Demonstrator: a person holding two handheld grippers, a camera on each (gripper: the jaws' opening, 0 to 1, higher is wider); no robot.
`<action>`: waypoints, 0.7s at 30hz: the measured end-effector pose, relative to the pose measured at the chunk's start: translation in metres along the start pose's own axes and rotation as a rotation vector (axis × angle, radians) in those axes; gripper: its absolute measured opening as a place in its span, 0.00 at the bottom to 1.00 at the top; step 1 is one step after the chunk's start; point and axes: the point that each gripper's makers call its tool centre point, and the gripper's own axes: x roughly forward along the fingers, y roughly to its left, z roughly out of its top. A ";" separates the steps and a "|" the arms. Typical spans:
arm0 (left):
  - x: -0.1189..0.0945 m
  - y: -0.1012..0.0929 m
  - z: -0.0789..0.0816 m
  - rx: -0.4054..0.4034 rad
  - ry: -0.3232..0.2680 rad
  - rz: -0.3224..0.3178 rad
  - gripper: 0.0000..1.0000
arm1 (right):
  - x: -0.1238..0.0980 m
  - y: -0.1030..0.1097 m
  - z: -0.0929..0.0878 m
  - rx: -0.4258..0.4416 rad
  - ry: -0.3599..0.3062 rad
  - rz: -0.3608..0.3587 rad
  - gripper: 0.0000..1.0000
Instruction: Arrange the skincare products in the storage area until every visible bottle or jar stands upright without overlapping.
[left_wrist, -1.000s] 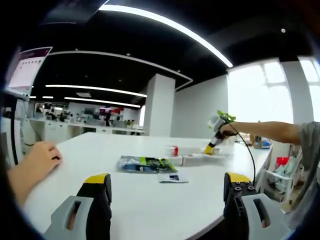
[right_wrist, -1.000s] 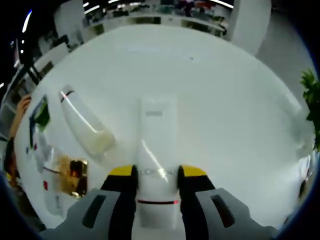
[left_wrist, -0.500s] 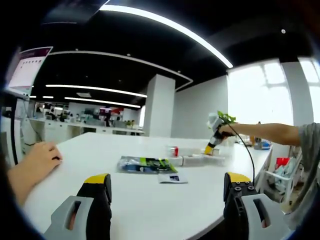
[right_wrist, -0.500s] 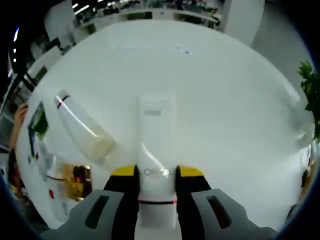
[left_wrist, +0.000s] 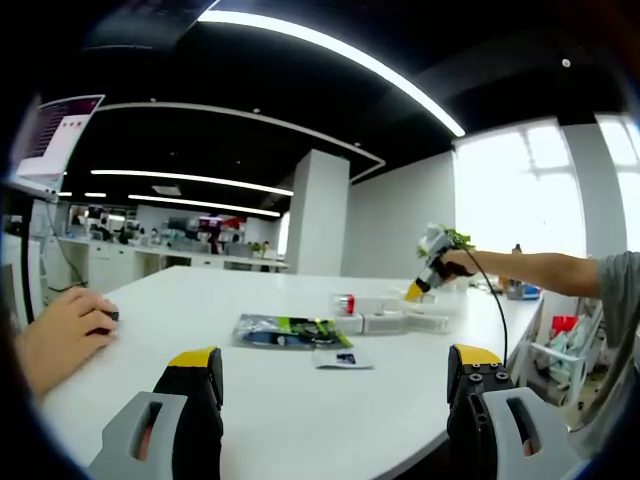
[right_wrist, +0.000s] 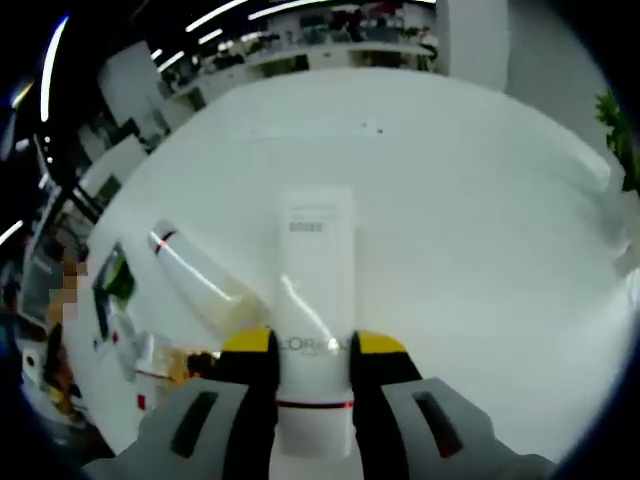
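Observation:
My right gripper (right_wrist: 314, 345) is shut on a white L'Oreal tube (right_wrist: 316, 270), which points away from the camera above the white table (right_wrist: 460, 200). To its left a clear bottle (right_wrist: 203, 284) with a red ring lies on its side. A gold-coloured item (right_wrist: 186, 364) sits nearer the jaws. In the left gripper view my left gripper (left_wrist: 335, 375) stands open over the table's near edge with nothing between its jaws. Far across the table, the right gripper (left_wrist: 430, 262) hangs over a cluster of white products (left_wrist: 400, 322) and a red-capped item (left_wrist: 347, 302).
A green and blue packet (left_wrist: 290, 329) and a small white card (left_wrist: 333, 358) lie mid-table. The same packet (right_wrist: 113, 280) shows at the left of the right gripper view. A person's hand (left_wrist: 60, 335) rests on the table's left side. An office with desks lies behind.
The right gripper has risen and tilted with the tube still held, so the clear bottle now sits closer to the tube. The hand on the left has drawn back. My left gripper has stayed put.

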 end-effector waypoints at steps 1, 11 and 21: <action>0.000 0.000 0.000 0.000 -0.001 0.000 0.96 | -0.002 0.000 0.000 0.001 -0.006 0.006 0.25; -0.002 -0.002 0.004 0.000 -0.013 -0.008 0.96 | -0.026 0.023 0.007 -0.013 -0.216 0.083 0.25; -0.002 -0.002 0.006 -0.002 -0.023 -0.003 0.96 | -0.042 0.045 0.003 0.116 -0.435 0.242 0.25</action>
